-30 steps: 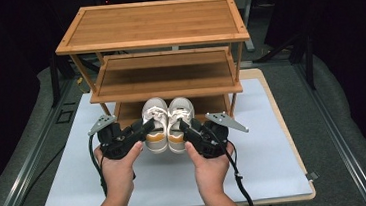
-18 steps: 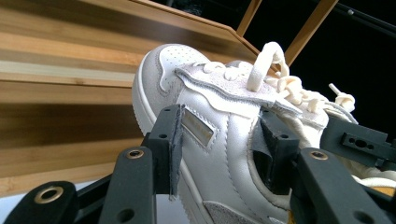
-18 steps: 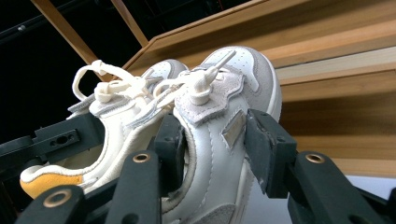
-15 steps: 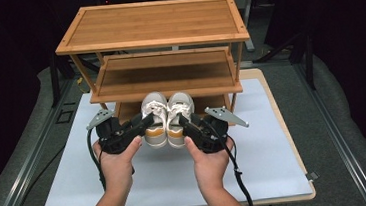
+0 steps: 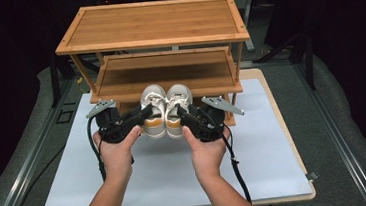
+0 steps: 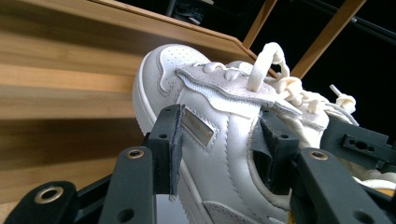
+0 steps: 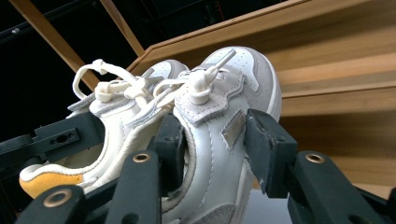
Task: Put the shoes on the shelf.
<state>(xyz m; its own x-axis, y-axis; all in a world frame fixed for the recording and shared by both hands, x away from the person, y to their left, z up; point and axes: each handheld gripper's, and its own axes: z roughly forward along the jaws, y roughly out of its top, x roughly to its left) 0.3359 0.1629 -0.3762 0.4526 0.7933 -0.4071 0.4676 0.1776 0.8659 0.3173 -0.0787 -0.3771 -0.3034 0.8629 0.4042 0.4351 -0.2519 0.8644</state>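
Observation:
A pair of white sneakers with yellow heels is held side by side in front of the wooden shoe rack (image 5: 151, 23), toes toward its middle shelf (image 5: 166, 74). My left gripper (image 5: 144, 115) is shut on the left sneaker (image 5: 152, 101). In the left gripper view its pads (image 6: 173, 140) press both sides of that sneaker (image 6: 219, 116). My right gripper (image 5: 184, 114) is shut on the right sneaker (image 5: 177, 98). The right gripper view shows its jaws clamping that shoe (image 7: 219, 135) at the sides, with the left sneaker (image 7: 116, 116) beside it.
The rack has three bamboo shelves and stands at the back of a white mat (image 5: 167, 179) on a wooden board. Dark floor and a metal rail (image 5: 21, 167) lie to the left. Cables trail from both grippers toward the person.
Both hands have carried the sneakers a little up the picture, closer to the rack's shelves. The grips have not changed.

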